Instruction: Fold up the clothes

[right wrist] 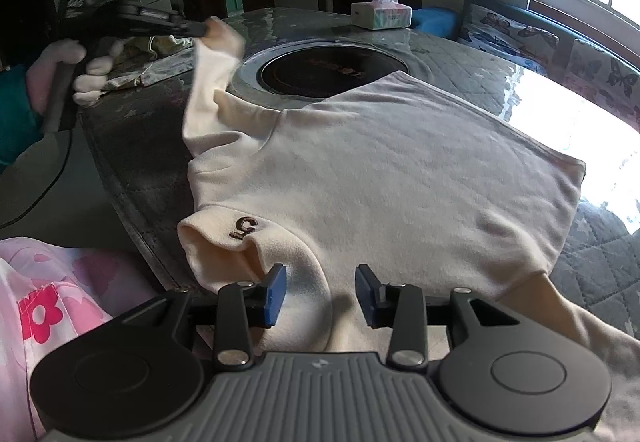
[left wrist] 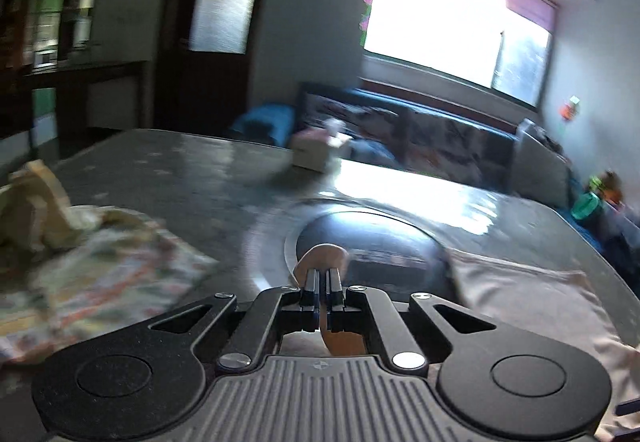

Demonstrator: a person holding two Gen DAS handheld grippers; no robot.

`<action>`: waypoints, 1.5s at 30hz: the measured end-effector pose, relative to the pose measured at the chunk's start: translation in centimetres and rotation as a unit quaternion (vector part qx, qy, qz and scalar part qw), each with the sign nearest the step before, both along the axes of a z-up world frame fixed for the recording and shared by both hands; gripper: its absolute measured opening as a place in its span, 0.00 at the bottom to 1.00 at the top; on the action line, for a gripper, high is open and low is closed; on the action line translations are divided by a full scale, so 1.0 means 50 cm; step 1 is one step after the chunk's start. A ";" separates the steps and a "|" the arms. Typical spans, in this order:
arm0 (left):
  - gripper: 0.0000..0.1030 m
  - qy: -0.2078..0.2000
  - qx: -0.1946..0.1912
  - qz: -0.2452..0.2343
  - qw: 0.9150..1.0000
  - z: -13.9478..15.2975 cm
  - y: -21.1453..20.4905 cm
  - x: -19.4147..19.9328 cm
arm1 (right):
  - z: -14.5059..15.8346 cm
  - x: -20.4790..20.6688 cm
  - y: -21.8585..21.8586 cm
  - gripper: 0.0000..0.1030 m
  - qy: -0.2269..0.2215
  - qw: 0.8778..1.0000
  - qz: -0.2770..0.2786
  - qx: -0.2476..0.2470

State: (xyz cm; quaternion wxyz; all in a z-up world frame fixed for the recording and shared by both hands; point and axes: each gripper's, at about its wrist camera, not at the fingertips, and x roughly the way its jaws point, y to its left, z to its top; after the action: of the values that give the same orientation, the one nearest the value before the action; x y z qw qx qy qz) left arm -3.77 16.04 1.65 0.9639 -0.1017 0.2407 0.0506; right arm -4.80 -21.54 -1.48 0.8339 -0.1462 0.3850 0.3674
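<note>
A cream long-sleeved top (right wrist: 380,178) lies spread on the table, its collar with a dark embroidered mark (right wrist: 243,228) near me. My right gripper (right wrist: 321,294) is open just above the cloth beside the collar, holding nothing. My left gripper (right wrist: 204,29) is shut on the cuff of the left sleeve (right wrist: 208,82) and holds it lifted above the table's left side. In the left wrist view the left gripper (left wrist: 322,284) is closed with the cream cuff (left wrist: 320,256) pinched between its pads, and the top's body (left wrist: 532,306) lies at the right.
The table (right wrist: 132,146) has a quilted grey cover and a round dark cooktop (right wrist: 332,72) in its middle. A tissue box (right wrist: 381,12) stands at the far edge. A patterned garment (left wrist: 100,270) lies crumpled at the left. A sofa (right wrist: 520,38) lines the window wall.
</note>
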 end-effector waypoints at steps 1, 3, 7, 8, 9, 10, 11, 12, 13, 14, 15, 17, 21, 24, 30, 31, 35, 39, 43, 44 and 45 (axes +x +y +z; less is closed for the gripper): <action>0.03 0.009 -0.002 0.012 1.000 -0.009 0.012 -0.007 | 0.001 0.000 0.000 0.38 0.001 1.000 0.001 0.000; 0.03 0.031 -0.010 0.029 0.999 -0.032 0.033 -0.022 | 0.004 0.000 -0.001 0.39 0.003 1.000 0.003 0.000; 0.03 0.061 -0.002 0.049 0.997 -0.070 0.051 -0.046 | 0.011 0.000 -0.001 0.39 0.007 1.000 0.009 -0.002; 0.03 0.066 -0.001 0.054 0.996 -0.076 0.055 -0.046 | 0.013 0.001 0.000 0.39 0.008 1.000 0.011 -0.001; 0.03 0.071 -0.003 0.058 0.996 -0.080 0.060 -0.043 | 0.015 0.002 0.000 0.39 0.009 1.000 0.013 0.000; 0.04 0.076 -0.004 0.063 0.995 -0.084 0.065 -0.041 | 0.017 0.003 0.000 0.39 0.010 1.000 0.013 0.001; 0.04 0.082 -0.003 0.067 0.994 -0.088 0.067 -0.038 | 0.019 0.004 -0.001 0.39 0.011 1.000 0.014 0.004; 0.05 0.087 -0.001 0.069 0.994 -0.091 0.067 -0.035 | 0.022 0.006 -0.001 0.39 0.013 1.000 0.015 0.007; 0.06 0.090 0.002 0.071 0.993 -0.092 0.067 -0.033 | 0.025 0.007 -0.002 0.39 0.013 1.000 0.015 0.010; 0.08 0.091 0.005 0.071 0.993 -0.091 0.067 -0.030 | 0.029 0.008 -0.003 0.39 0.012 1.000 0.015 0.013; 0.08 0.089 0.009 0.073 0.993 -0.085 0.065 -0.028 | 0.032 0.008 -0.003 0.39 0.012 1.000 0.014 0.015; 0.09 0.081 0.016 0.080 0.993 -0.072 0.062 -0.029 | 0.039 0.009 -0.004 0.39 0.011 1.000 0.014 0.020; 0.09 0.065 -0.007 0.041 0.997 -0.048 0.039 -0.021 | 0.045 0.016 -0.005 0.39 0.008 0.999 0.011 0.029; 0.09 0.065 -0.013 -0.021 0.998 -0.047 -0.009 0.008 | 0.039 0.027 -0.003 0.39 0.010 0.999 0.005 0.030; 0.09 0.096 -0.009 -0.071 0.993 -0.093 -0.056 0.076 | 0.033 0.037 -0.006 0.39 0.010 0.999 -0.002 0.031; 0.09 0.101 -0.007 -0.064 0.993 -0.100 -0.052 0.083 | 0.033 0.038 -0.007 0.39 0.010 0.999 -0.003 0.032; 0.09 0.094 0.004 -0.020 0.995 -0.106 -0.013 0.085 | 0.032 0.044 -0.010 0.40 0.011 0.999 -0.007 0.032; 0.09 0.091 0.020 0.037 0.995 -0.110 0.036 0.072 | 0.027 0.052 -0.014 0.40 0.016 0.999 -0.009 0.031; 0.12 0.084 0.023 0.041 0.995 -0.096 0.048 0.058 | 0.023 0.062 -0.015 0.40 0.017 0.999 -0.011 0.030; 0.15 0.079 0.028 0.035 0.996 -0.090 0.044 0.054 | 0.024 0.065 -0.014 0.40 0.016 0.999 -0.011 0.031; 0.24 0.073 0.040 0.031 0.996 -0.083 0.036 0.052 | 0.024 0.068 -0.014 0.40 0.016 0.999 -0.012 0.032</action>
State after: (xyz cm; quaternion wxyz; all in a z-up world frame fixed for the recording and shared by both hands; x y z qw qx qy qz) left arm -1.18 17.83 -2.50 0.9449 -0.0666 0.3052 0.0977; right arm -1.40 -22.25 -0.27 0.8363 -0.1094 0.3880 0.3717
